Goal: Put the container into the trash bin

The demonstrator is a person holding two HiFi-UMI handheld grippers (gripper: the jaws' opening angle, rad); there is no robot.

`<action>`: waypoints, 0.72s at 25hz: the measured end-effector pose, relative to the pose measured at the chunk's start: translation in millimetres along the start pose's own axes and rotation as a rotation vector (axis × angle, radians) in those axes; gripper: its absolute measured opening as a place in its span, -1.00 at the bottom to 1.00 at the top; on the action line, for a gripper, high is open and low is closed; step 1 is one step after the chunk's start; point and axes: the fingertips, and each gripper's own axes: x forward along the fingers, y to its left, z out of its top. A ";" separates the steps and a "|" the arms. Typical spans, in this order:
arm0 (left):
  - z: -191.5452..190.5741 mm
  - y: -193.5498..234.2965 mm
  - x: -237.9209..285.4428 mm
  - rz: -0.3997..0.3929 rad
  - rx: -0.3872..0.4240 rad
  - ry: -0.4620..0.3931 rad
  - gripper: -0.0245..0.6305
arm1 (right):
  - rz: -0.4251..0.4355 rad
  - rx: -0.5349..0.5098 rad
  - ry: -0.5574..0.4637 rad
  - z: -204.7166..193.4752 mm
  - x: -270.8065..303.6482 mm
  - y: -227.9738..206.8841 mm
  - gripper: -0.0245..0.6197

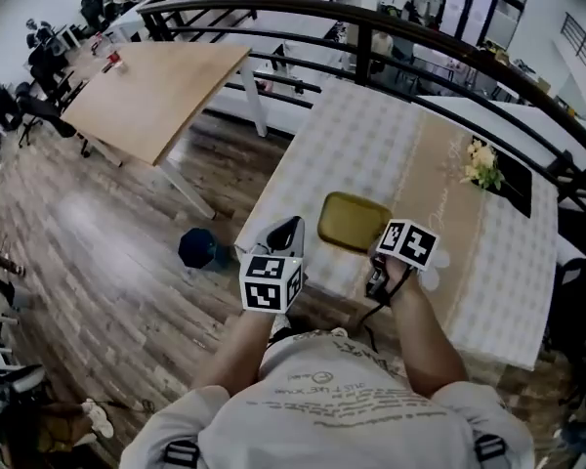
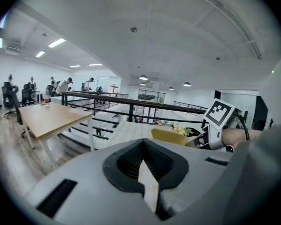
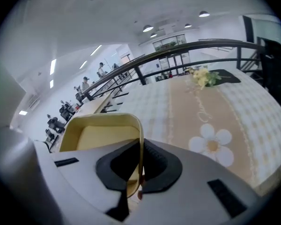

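A shallow yellow container (image 1: 354, 223) hangs over the near edge of the table with the checked cloth (image 1: 371, 145). My right gripper (image 1: 378, 258) is shut on its near right rim. In the right gripper view the thin yellow rim (image 3: 140, 139) runs down between the dark pads, and the container's hollow (image 3: 103, 137) opens to the left. My left gripper (image 1: 289, 229) hovers left of the container, off the table's corner, its jaws together and holding nothing I can see. From the left gripper view the container (image 2: 171, 136) and the right gripper (image 2: 215, 125) appear ahead to the right. A dark blue round bin-like thing (image 1: 203, 249) sits on the wooden floor to the left.
A tan runner with a daisy print (image 3: 210, 142) crosses the cloth. Yellow flowers (image 1: 483, 164) lie on a black mat (image 1: 516, 191) at the far right. A wooden table (image 1: 156, 96) stands to the left, and a dark railing (image 1: 371, 18) curves behind both tables.
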 end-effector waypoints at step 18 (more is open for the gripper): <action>-48.1 197.7 -197.2 0.521 -0.236 -0.110 -0.91 | 0.343 -0.451 0.257 -128.2 58.3 289.3 -0.91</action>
